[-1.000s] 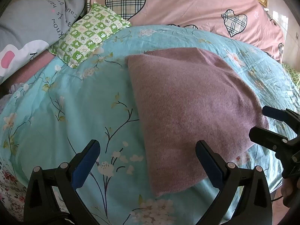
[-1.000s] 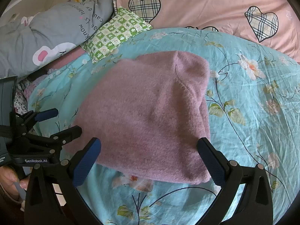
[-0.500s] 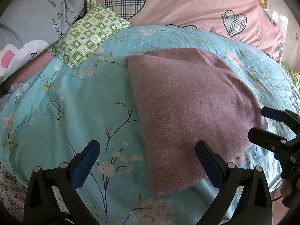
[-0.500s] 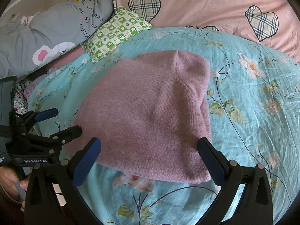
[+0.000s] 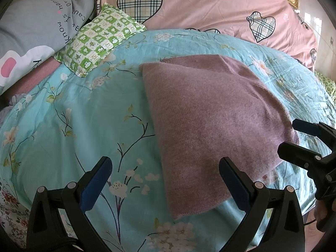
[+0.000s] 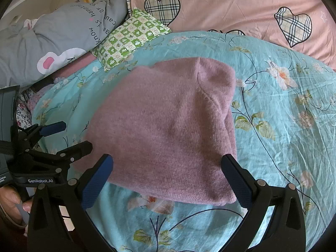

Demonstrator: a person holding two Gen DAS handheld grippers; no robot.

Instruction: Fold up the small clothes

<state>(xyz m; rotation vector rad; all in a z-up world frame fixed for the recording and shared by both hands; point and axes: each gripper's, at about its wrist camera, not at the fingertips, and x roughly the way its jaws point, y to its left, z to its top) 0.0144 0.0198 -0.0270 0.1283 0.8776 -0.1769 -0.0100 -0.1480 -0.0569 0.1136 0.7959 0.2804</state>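
Two views show the same bed. In the left wrist view, the left gripper [image 5: 163, 176] sits at the bottom of the frame with its two blue-padded fingers wide apart and nothing between them. The mauve knitted garment [image 5: 212, 124] lies folded in the centre right of the frame, flat on the turquoise floral bedsheet [image 5: 73, 115]. Its near left corner reaches down between the two fingers, but I cannot tell if a finger touches it. At the right edge, the right gripper [image 5: 294, 138] is seen from the side, with its fingers apart, just beside the right corner of the garment. In the upper left lie a green checked pillow [image 5: 98, 40] and a grey pillow with letters [image 5: 40, 27]. A pink duvet with plaid hearts [image 5: 210, 6] fills the top.

In the right wrist view, the right gripper [image 6: 168, 176] is at the bottom, also spread open and empty. The garment [image 6: 168, 126] fills the middle of the frame, with its near edge between the fingers. At the left edge, the left gripper [image 6: 71, 136] stands open near the left corner of the garment. The bedsheet [image 6: 283, 126] spreads to the right. The green pillow [image 6: 130, 37], the grey pillow [image 6: 63, 35] and the pink duvet [image 6: 231, 6] lie along the top.
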